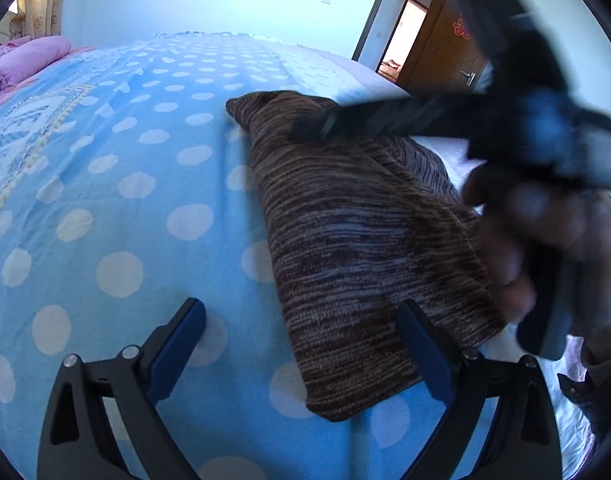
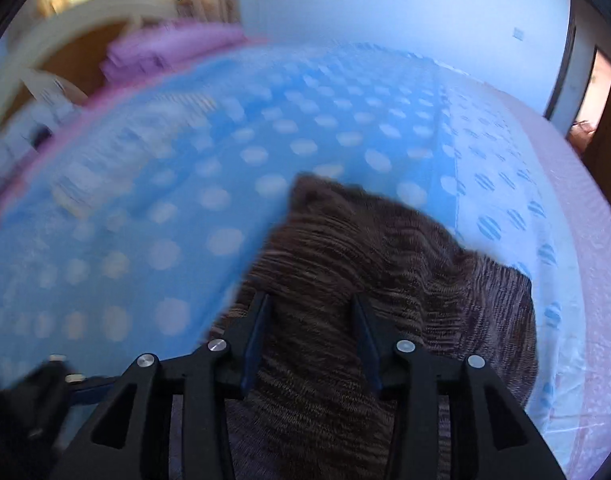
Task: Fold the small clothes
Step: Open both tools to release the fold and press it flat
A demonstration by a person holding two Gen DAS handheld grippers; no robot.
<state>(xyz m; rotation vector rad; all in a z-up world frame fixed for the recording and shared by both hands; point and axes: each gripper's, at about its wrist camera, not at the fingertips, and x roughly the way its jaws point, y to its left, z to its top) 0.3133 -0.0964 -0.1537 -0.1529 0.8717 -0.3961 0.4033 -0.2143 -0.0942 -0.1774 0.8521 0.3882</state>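
Note:
A brown striped knit garment [image 1: 357,240] lies folded lengthwise on the blue polka-dot bedspread [image 1: 117,184]. My left gripper [image 1: 301,312] is open just above the bedspread, its right finger over the garment's near edge. My right gripper [image 1: 325,126] reaches across from the right, blurred, with its fingers over the garment's far end. In the right wrist view the right gripper [image 2: 311,300] is part-way open, with a raised fold of the garment [image 2: 329,248] between its fingers. That view is motion-blurred.
Pink folded bedding [image 1: 21,60] lies at the head of the bed on the left. A wooden door [image 1: 445,48] and doorway stand at the far right. The bed's pale pink edge [image 2: 577,200] runs along the right.

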